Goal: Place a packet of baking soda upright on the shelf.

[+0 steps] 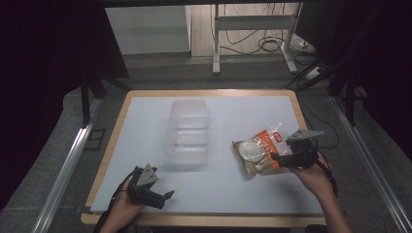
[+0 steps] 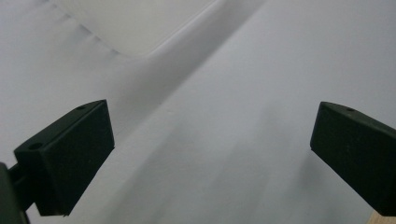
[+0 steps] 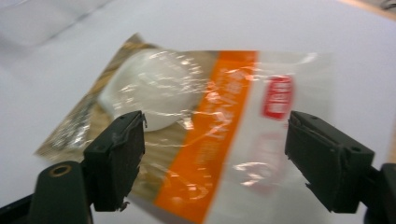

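Snack packet lying flat, right gripper spread above it

The white table (image 1: 145,126) spans the frame; a clear plastic container (image 1: 189,131) sits at centre. The food packet (image 1: 257,153) lies right of centre, under the right gripper (image 1: 277,158), its jaws wide, gripping nothing. At lower left, the left gripper (image 1: 167,196) is also wide, empty.

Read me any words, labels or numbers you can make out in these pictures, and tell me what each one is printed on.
No text can be read.
Snack bag, orange band: pale lettering runs along it, too blurred to read.
Snack bag, red label: marks on it, too blurred to read; in the high view too small.
Clear plastic container: no print visible.
Left hand-held gripper and right hand-held gripper: no markings visible.
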Demonstrator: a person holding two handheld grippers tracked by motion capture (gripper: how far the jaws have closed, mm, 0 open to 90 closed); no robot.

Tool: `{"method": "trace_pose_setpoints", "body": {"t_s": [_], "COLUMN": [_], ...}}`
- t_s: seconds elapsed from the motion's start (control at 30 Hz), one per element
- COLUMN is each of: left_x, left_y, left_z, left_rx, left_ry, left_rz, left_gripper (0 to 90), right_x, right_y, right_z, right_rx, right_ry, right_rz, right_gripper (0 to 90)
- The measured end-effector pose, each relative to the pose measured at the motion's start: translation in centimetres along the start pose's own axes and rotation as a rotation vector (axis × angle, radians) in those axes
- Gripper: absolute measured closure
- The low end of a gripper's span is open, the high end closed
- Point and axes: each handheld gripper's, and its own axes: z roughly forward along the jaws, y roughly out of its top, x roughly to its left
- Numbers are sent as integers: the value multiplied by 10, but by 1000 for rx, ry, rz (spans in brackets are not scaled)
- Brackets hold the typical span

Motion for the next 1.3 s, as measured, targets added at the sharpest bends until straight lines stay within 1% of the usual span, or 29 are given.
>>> {"method": "trace_pose_setpoints", "body": {"t_s": [0.07,0.1,0.13,0.17,0.23,0.3,0.33,0.37,0.43,0.5,0.53,0.6,0.63,0.67,0.7,0.73,0.77,0.83,0.87,0.93,0.97,1.0,1.03,1.07,1.1,1.13,1.2,1.23,1.3], "left_x": [0,0,0,0,0,0,0,0,0,0,0,0,0,0,0,0,0,0,0,0,0,0,0,0,-1,-1,-1,-1,-1], "left_y": [0,0,0,0,0,0,0,0,0,0,0,0,0,0,0,0,0,0,0,0,0,0,0,0,0,0,0,0,0], "left_z": [0,0,0,0,0,0,0,0,0,0,0,0,0,0,0,0,0,0,0,1,1,1,1,1,1,1,1,1,1], "left_rx": [1,1,1,1,5,4,4,4,4,4,4,4,4,4,4,4,5,5,5,5,5,5,5,5,5,5,4,4,4], "left_ry": [1,0,0,0,0,1,1,1,2,2,2,2,2,2,1,1,2,2,2,2,2,2,1,1,1,2,2,2,2], "left_rz": [0,-1,-1,-1,1,1,0,-2,-2,-2,-2,-2,-2,-2,-1,-1,0,2,2,2,2,2,2,2,2,3,3,3,4], "left_gripper": [0,0,0,0,0,0,0,0,0,0,0,0,0,0,0,0,0,0,0,0,0,0,0,0,0,0,0,0,0], "right_x": [-6,-14,-14,-17,-23,-31,-31,-35,-37,-42,-42,-45,-45,-45,-43,-43,-41,-35,-35,-32,-31,-30,-29,-29,-29,-29,-28,-27,-26], "right_y": [0,0,0,0,-1,-1,-1,-2,-2,-3,-3,-5,-5,-5,-6,-6,-6,-6,-6,-5,-5,-5,-5,-5,-5,-5,-4,-3,-1], "right_z": [-2,-2,-2,-2,2,11,11,19,24,35,35,44,44,46,50,50,52,57,57,60,61,62,62,62,61,61,60,60,57], "right_rx": [-3,-2,-2,-2,4,13,13,25,32,52,52,58,58,59,56,56,58,83,83,104,110,121,118,118,135,135,147,147,142], "right_ry": [-18,-35,-35,-38,-37,-28,-28,-18,-13,8,8,47,47,70,113,113,126,163,163,165,166,160,175,175,174,174,160,157,151], "right_rz": [20,33,33,44,66,96,96,115,122,140,140,169,169,180,187,187,183,176,176,169,169,173,183,183,192,192,193,188,176], "right_gripper": [176,165,165,161,151,146,146,146,147,149,149,187,187,205,240,240,253,310,310,372,383,426,535,535,681,681,821,858,877]}}
